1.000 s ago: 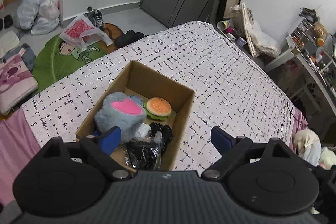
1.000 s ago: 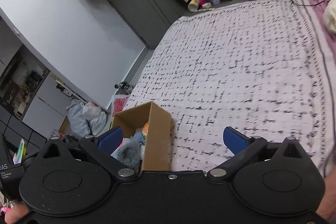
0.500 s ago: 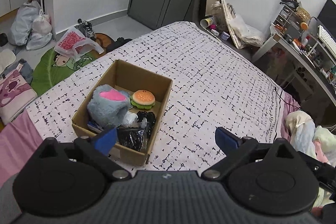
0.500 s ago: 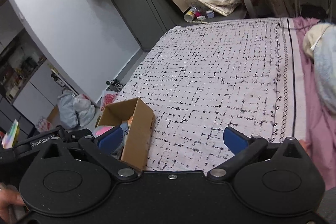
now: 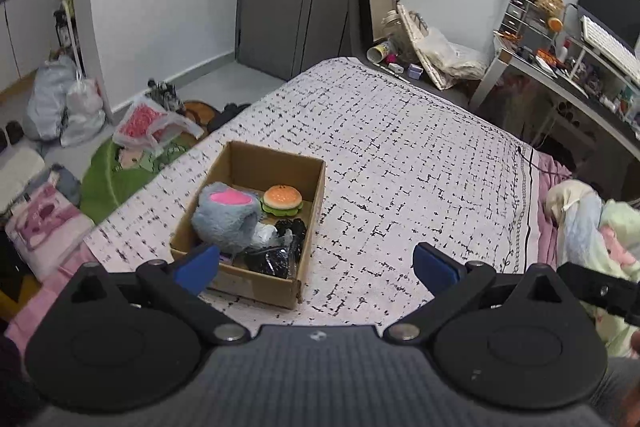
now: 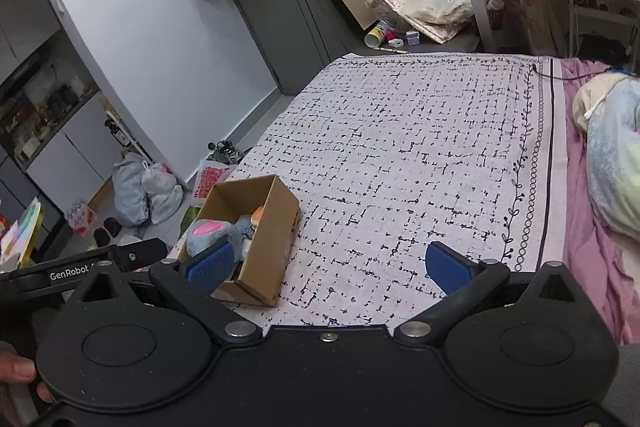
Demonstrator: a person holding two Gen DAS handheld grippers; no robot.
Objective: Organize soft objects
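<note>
A cardboard box sits near the left edge of the bed. Inside lie a grey plush with a pink patch, a burger toy and dark bagged items. My left gripper hovers above and short of the box, its jaws still opening, nothing between them. My right gripper stands open and empty over the bedspread, right of the box. The left tool's body shows at the right wrist view's left edge.
The patterned bedspread stretches behind and right of the box. Bundled bedding lies at the right edge. Bags and a green mat clutter the floor left of the bed. A desk stands at the far right.
Both grippers have drawn back and up from the box, which now looks smaller and farther. The views have rolled more level. The left jaws widened slightly.
</note>
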